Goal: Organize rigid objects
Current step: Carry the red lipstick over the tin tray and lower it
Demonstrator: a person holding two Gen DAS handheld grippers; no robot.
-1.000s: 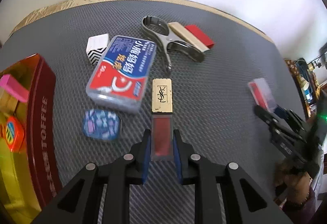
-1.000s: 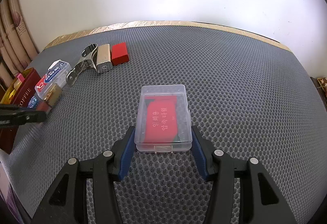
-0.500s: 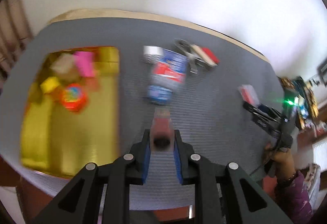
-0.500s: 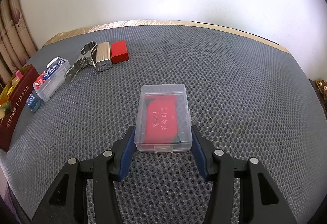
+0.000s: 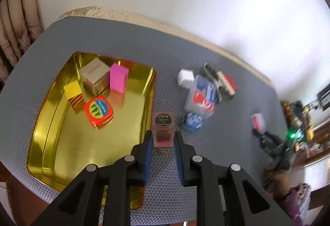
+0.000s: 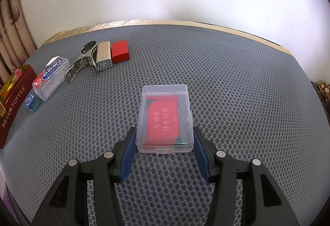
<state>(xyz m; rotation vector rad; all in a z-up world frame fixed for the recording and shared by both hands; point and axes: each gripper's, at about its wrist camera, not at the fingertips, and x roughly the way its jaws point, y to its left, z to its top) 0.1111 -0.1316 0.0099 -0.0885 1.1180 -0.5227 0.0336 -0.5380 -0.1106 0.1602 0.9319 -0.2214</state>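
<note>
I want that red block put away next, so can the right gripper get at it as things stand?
Probably not yet: the right gripper sits around the clear plastic case. The path across the mat to the red block looks free.

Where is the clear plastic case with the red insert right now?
In the right wrist view, the clear plastic case lies centre-frame on the grey mat, between the fingers of the right hand-held gripper, well right of the metal clip.

From my feed: grey honeycomb mat (image 6: 237,65) carrying a gold tin (image 5: 47,133), metal clip (image 6: 82,63), red block (image 6: 120,54), clear case (image 6: 165,120).
</note>
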